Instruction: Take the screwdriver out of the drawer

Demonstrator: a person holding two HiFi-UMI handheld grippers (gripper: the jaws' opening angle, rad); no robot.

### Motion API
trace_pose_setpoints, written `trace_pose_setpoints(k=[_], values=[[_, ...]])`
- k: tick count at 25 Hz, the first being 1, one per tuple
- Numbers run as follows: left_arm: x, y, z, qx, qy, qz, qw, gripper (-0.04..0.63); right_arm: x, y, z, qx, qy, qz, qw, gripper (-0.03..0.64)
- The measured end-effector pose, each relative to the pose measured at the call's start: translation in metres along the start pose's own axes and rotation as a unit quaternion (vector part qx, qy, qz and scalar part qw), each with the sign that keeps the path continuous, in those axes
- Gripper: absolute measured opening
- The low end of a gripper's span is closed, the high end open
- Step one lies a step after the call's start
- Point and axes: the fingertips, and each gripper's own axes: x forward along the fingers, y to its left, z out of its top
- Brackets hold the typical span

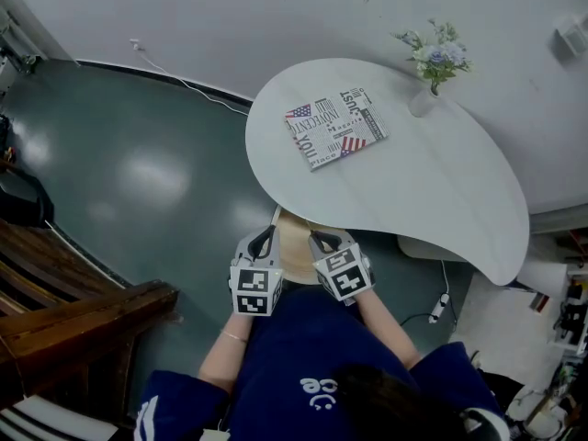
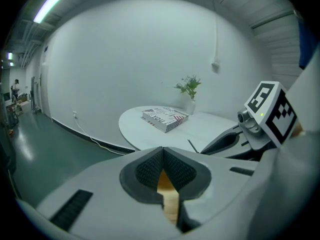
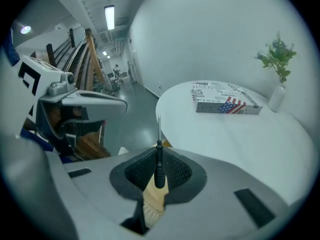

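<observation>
My right gripper (image 3: 159, 156) is shut on the screwdriver (image 3: 159, 165). Its black handle sits between the pads and its thin metal shaft points up past the fingertips toward the white table (image 3: 235, 134). In the head view both grippers hover side by side over the open wooden drawer (image 1: 296, 257) under the table's near edge, the left gripper (image 1: 265, 238) just left of the right gripper (image 1: 322, 240). The left gripper (image 2: 162, 151) is shut with its pads meeting and nothing between them. Only the drawer's wood shows through the gap below. The screwdriver's shaft (image 2: 193, 145) shows beside the right gripper in the left gripper view.
On the white table (image 1: 413, 191) lie a printed book (image 1: 335, 127) and, at the far edge, a vase with a plant (image 1: 432, 62). Dark wooden furniture (image 1: 73, 310) stands at the left. A cable and power strip (image 1: 441, 306) lie on the floor at the right.
</observation>
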Motion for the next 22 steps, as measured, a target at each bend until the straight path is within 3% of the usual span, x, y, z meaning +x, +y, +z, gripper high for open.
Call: trace_pose_setpoints(k=[7,15,22], values=[[-0.002,-0.011,0.012,0.007,-0.015,-0.01,0.9998,0.005,-0.029,-0.024,0.013,0.052,-0.069,-0.051,0.995,0.049],[-0.005,-0.02,0.028,0.02,-0.034,-0.013,0.9991,0.005,-0.062,-0.05,0.021,0.095,-0.138,-0.104,0.98,0.049],[-0.008,-0.03,0.04,0.03,-0.052,-0.018,0.998,0.005,-0.079,-0.059,0.021,0.118,-0.172,-0.132,0.969,0.049]])
